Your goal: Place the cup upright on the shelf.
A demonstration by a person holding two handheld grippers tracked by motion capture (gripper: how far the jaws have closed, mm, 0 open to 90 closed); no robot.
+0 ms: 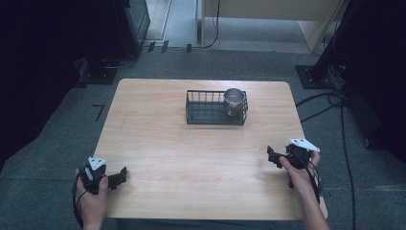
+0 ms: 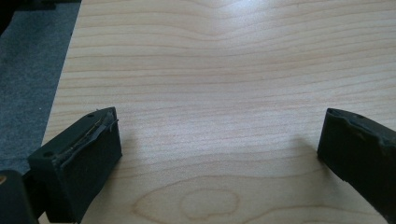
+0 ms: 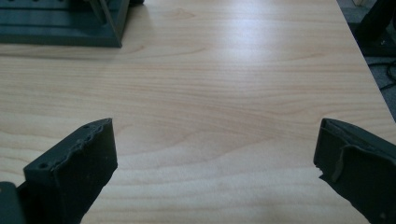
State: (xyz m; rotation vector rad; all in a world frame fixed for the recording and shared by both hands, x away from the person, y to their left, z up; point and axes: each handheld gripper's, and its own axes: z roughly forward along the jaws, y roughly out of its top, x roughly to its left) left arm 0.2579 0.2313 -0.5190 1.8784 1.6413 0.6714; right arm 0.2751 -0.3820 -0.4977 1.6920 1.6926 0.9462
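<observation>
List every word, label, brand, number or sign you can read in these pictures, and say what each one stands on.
There is no readable text.
The metal cup in the black wire basket bears no label that can be made out at this size.
The wooden table, the left gripper and the right gripper carry no print, nor do their grey plates.
A black angle mark on the floor is a plain mark, not a letter.

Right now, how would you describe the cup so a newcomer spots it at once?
Start at the wooden table and find the black wire basket near its far edge. The cup stands upright in the basket's right end. It is the one shiny metal thing there, round and open-topped, against dark wire.
</observation>
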